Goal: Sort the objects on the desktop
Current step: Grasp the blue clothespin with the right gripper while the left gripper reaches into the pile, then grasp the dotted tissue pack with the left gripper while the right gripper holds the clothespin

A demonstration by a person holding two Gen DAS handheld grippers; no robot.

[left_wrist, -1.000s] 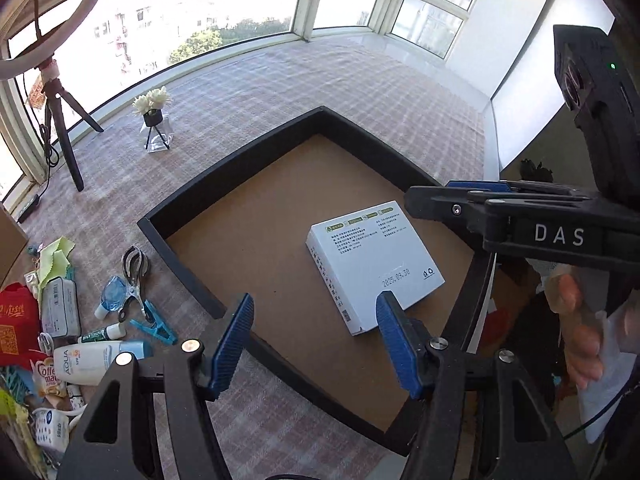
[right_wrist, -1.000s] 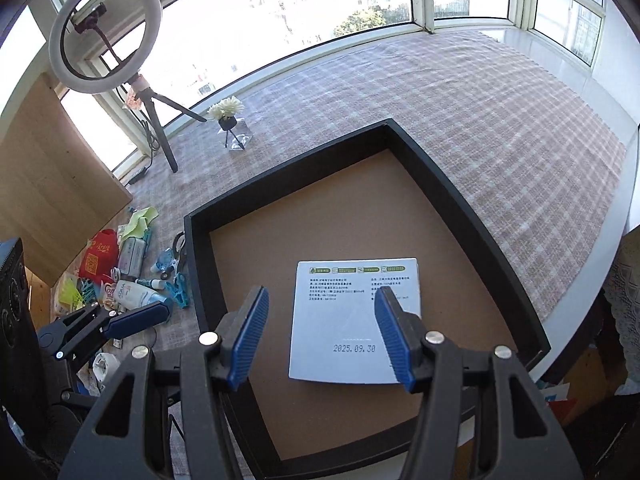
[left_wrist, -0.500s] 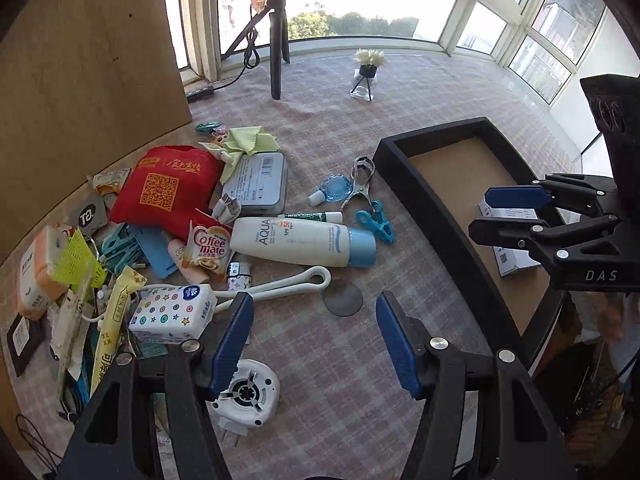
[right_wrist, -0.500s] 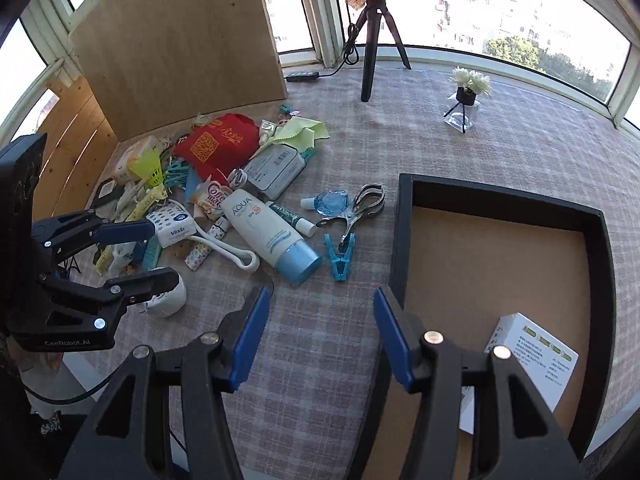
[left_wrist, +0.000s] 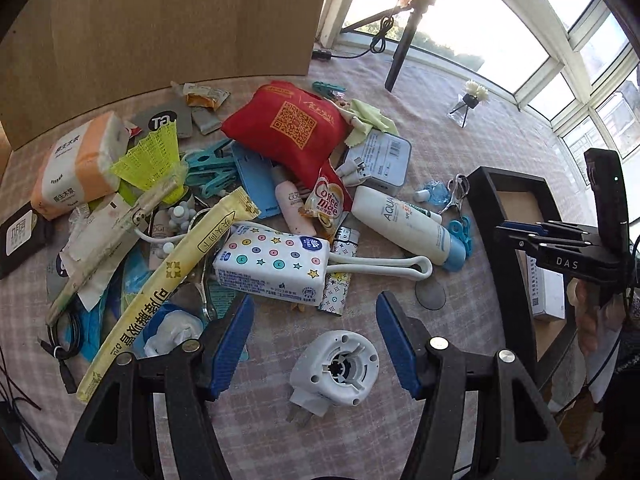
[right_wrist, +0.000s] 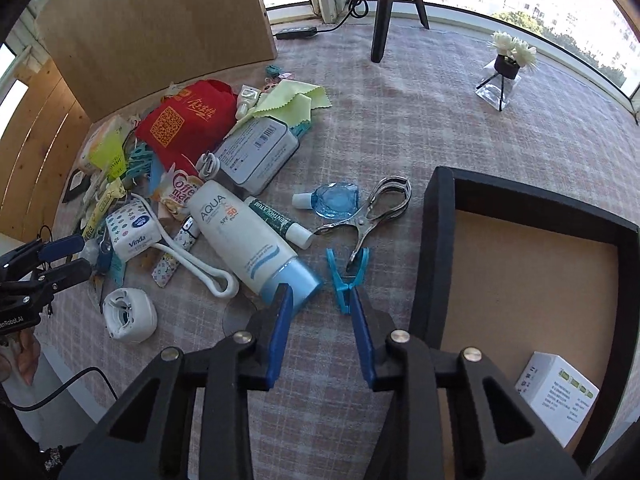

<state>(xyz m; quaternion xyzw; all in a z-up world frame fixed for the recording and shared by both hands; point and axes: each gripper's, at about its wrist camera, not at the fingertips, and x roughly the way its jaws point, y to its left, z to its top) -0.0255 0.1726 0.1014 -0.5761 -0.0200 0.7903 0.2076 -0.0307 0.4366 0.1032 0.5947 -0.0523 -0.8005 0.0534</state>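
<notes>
Just below the left tongs (left_wrist: 312,338), whose jaws stood wide apart and empty, lay a round white plastic plug adapter (left_wrist: 335,367): light, rigid, smooth-sided, probably best pinched across its rim. The right tongs (right_wrist: 320,328), also apart and empty, hovered near a small blue plastic clothes peg (right_wrist: 347,278). Farther off, the black-walled tray (right_wrist: 430,248) offered open room; its raised rim needed clearing.

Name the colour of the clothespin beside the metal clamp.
Light blue clothespin; clearest in the right wrist view.
</notes>
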